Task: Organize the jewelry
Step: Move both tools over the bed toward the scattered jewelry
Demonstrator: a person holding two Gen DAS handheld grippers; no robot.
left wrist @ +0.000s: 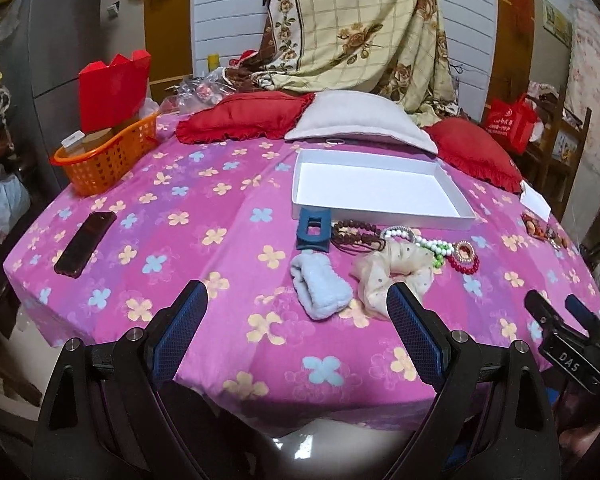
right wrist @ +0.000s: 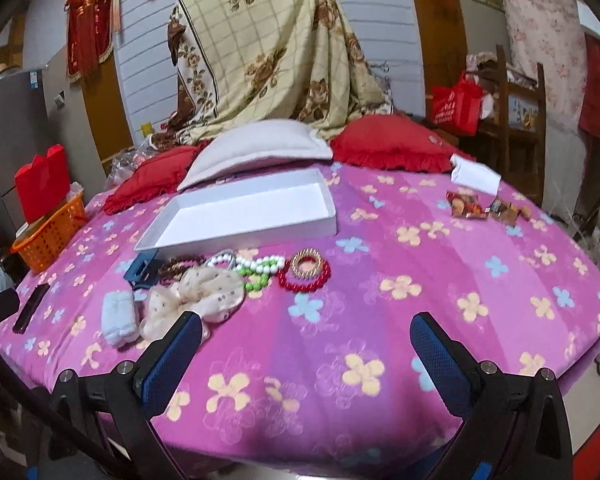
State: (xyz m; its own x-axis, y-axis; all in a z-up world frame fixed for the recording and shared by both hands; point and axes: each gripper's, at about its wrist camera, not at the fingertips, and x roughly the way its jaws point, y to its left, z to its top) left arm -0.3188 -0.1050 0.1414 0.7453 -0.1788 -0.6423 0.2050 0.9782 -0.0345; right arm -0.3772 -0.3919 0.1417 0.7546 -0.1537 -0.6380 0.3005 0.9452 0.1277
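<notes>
Jewelry beside the white tray (left wrist: 376,188)
Left gripper (left wrist: 296,300) and right gripper (right wrist: 306,336) hover spread and empty; the red bracelet (right wrist: 304,280) and cream scrunchie (right wrist: 192,300) lie just before the tray.

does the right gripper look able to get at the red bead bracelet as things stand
Probably yes: the right gripper is open, and only bare cloth lies between it and the red bead bracelet.
</notes>
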